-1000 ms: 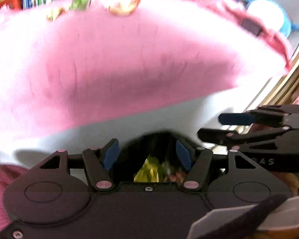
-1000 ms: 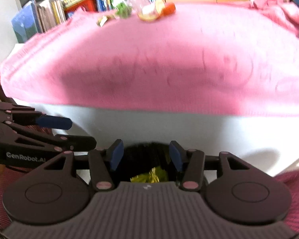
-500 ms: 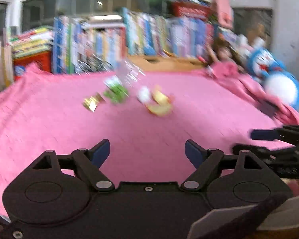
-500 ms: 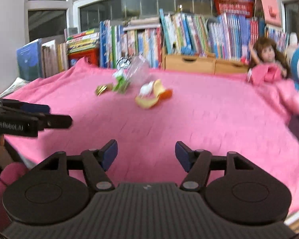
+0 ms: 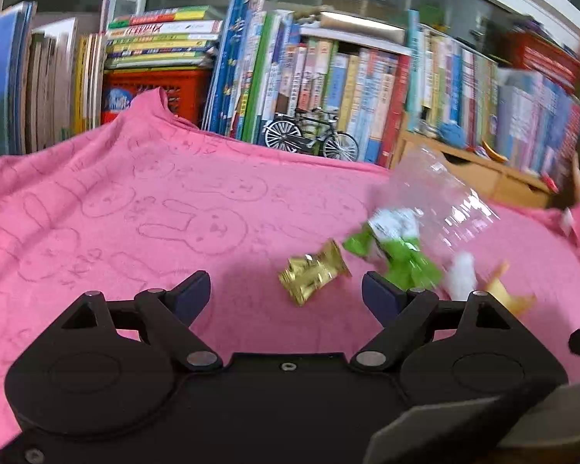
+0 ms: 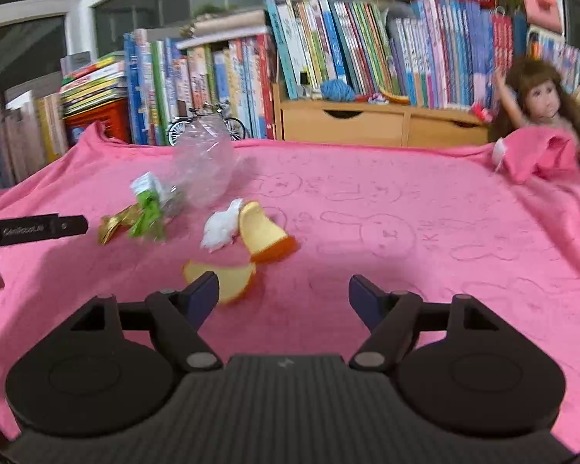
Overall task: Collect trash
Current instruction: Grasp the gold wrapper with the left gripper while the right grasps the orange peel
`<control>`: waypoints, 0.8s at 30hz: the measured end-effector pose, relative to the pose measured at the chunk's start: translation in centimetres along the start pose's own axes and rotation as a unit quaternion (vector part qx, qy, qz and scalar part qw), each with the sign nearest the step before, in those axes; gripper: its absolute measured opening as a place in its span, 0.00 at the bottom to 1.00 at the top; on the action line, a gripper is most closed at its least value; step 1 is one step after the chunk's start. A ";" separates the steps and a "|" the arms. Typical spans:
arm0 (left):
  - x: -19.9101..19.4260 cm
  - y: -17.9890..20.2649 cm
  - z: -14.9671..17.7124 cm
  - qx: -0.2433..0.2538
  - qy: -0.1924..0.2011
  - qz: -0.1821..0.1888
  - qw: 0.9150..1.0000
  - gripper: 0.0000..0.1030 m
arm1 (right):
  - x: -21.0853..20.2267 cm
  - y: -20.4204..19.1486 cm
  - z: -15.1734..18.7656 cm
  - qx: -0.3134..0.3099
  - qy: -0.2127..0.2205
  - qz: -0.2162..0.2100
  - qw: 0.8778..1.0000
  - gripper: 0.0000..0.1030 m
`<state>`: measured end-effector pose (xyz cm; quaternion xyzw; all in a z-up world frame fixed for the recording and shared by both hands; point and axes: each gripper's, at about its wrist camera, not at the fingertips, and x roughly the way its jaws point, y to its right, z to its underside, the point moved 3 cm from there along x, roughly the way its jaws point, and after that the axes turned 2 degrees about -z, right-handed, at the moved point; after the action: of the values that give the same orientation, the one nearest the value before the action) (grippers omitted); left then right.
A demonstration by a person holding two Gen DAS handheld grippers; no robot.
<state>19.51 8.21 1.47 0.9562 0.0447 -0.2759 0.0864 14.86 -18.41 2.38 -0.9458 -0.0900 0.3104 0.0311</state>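
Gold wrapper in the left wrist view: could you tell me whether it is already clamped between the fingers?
No, the gold wrapper lies free on the pink blanket, beyond the fingers, touching neither.

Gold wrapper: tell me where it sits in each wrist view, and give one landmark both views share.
Left wrist: gold wrapper lies centre, just beyond the gap between the fingers, left of the green wrapper.
Right wrist: far left, against the green wrapper's left side.
Shared landmark: the toy bicycle at the books.

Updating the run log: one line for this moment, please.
left gripper: open, empty | right gripper: opening, empty | gold wrapper, orange peel: on pink blanket
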 end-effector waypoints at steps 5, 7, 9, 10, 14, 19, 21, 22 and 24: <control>3.9 -0.3 -0.1 0.006 -0.014 -0.008 1.000 0.84 | 4.4 -1.2 -1.0 -0.008 -0.028 -0.010 1.000 0.89; 4.5 -0.1 0.2 0.010 -0.011 -0.006 1.000 0.84 | 6.0 -1.7 -1.2 -0.016 -0.032 -0.005 0.999 0.89; 5.2 0.1 0.4 0.013 -0.016 -0.003 1.000 0.83 | 7.3 -2.1 -1.6 -0.017 -0.039 -0.003 0.999 0.89; 5.8 0.1 0.4 0.010 -0.026 -0.003 1.000 0.83 | 7.8 -2.2 -1.6 -0.016 -0.043 0.000 0.999 0.89; 6.6 0.2 0.5 0.001 -0.037 0.007 0.999 0.65 | 9.6 -2.3 -1.7 -0.010 -0.062 0.002 0.998 0.81; 6.8 0.6 0.6 0.020 -0.042 -0.001 0.999 0.09 | 9.6 -1.9 -1.4 0.003 -0.062 0.011 0.998 0.49; 6.5 0.2 0.6 0.008 -0.045 0.004 0.999 0.05 | 9.0 -1.5 -1.4 0.014 -0.056 0.003 0.998 0.46; 6.4 0.1 0.6 0.005 -0.046 0.005 0.999 0.04 | 8.6 -1.3 -1.4 0.020 -0.052 0.000 0.998 0.45; 5.9 -0.1 0.6 0.004 -0.044 0.005 0.999 0.04 | 7.9 -0.9 -1.4 0.024 -0.044 -0.001 0.999 0.43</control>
<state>24.15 8.39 -2.23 0.9436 0.0346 -0.3177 0.0864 21.85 -16.07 -0.98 -0.9301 -0.0850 0.3536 0.0505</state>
